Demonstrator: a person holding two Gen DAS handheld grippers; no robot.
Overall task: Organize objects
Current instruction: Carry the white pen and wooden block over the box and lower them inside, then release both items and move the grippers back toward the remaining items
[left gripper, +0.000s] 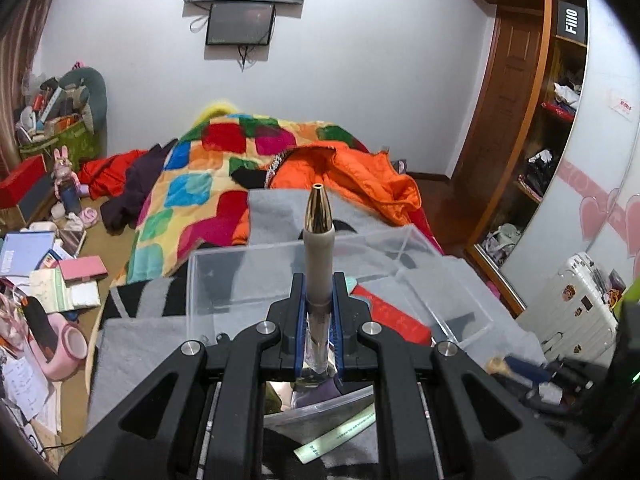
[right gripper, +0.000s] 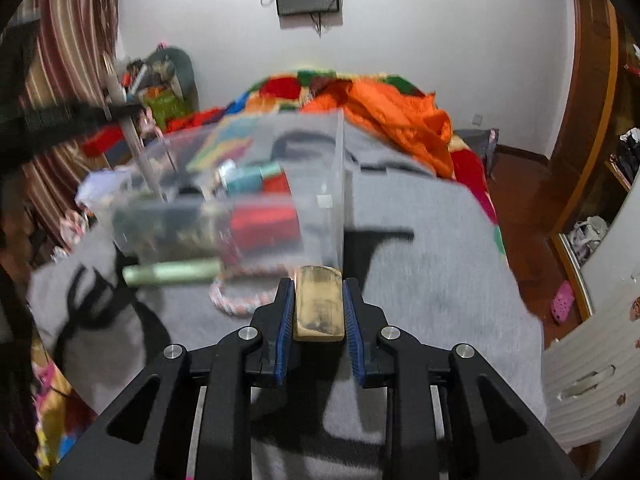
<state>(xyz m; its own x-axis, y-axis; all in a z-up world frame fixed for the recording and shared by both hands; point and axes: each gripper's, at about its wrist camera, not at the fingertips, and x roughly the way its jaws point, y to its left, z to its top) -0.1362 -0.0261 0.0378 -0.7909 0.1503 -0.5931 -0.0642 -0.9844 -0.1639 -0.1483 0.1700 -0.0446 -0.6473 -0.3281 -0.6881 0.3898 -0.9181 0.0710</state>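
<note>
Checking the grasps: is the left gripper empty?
No, the left gripper is shut on a grey pen-shaped tube with a gold pointed tip, held upright above the clear plastic box.

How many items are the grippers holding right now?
2. The left gripper clamps a gold-tipped grey pen above the clear box; the right gripper clamps a tan block.
</note>
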